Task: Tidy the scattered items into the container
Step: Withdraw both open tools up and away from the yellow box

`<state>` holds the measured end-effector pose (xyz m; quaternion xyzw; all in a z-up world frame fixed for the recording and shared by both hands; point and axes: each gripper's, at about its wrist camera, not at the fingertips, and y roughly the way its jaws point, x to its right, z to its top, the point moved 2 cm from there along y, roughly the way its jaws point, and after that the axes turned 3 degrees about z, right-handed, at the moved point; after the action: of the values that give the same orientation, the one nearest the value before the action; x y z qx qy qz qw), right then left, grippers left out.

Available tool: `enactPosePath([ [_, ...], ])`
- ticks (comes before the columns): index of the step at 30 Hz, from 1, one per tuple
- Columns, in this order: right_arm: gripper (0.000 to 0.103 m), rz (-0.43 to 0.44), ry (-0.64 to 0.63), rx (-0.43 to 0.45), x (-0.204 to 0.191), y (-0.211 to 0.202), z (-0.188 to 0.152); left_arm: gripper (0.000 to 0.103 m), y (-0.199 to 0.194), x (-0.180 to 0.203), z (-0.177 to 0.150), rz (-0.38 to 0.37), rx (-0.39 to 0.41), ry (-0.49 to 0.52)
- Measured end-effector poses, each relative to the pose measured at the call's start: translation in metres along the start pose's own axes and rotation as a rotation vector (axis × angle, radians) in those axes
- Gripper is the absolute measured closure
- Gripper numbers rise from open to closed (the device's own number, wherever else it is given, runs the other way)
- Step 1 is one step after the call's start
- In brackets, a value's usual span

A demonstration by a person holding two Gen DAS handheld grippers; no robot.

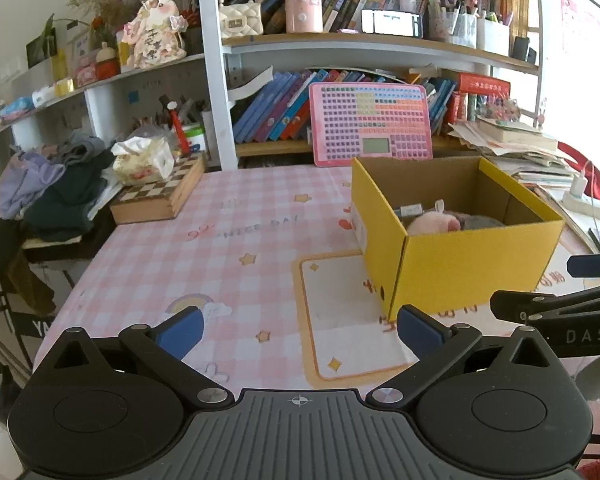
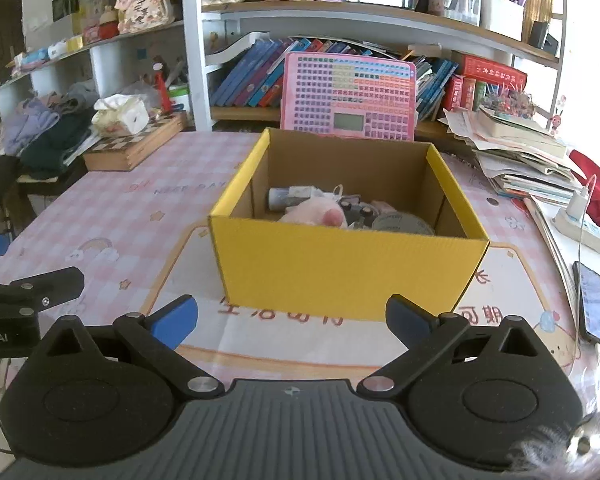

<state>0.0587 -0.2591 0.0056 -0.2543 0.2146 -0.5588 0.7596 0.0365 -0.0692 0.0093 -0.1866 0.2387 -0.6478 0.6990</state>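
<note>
Not much readable here tbh. The pink checked tablecloth (image 1: pixel 228 216) has "NICE DAY" printed on it in pale letters, clearest from the left wrist view, plus some big orange Chinese characters in front of the yellow cardboard box (image 2: pixel 340 268) that I can't make out. The right tool (image 1: pixel 556 320), poking in at the edge of the left wrist view, shows "DAS" in white on its black body. The left tool (image 2: pixel 24 300), seen from the right wrist view, shows "oot.AI", cut off by the frame. The red book (image 2: pixel 494 70) on the lower shelf has gold characters on its spine, too small to read.
</note>
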Motion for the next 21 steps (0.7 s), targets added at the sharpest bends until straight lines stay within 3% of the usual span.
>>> enactPosePath([
  [21,0.000,0.010,-0.028,-0.020,-0.029,-0.022,-0.028,0.000,-0.025,-0.015,-0.033,0.006,-0.051,-0.014],
])
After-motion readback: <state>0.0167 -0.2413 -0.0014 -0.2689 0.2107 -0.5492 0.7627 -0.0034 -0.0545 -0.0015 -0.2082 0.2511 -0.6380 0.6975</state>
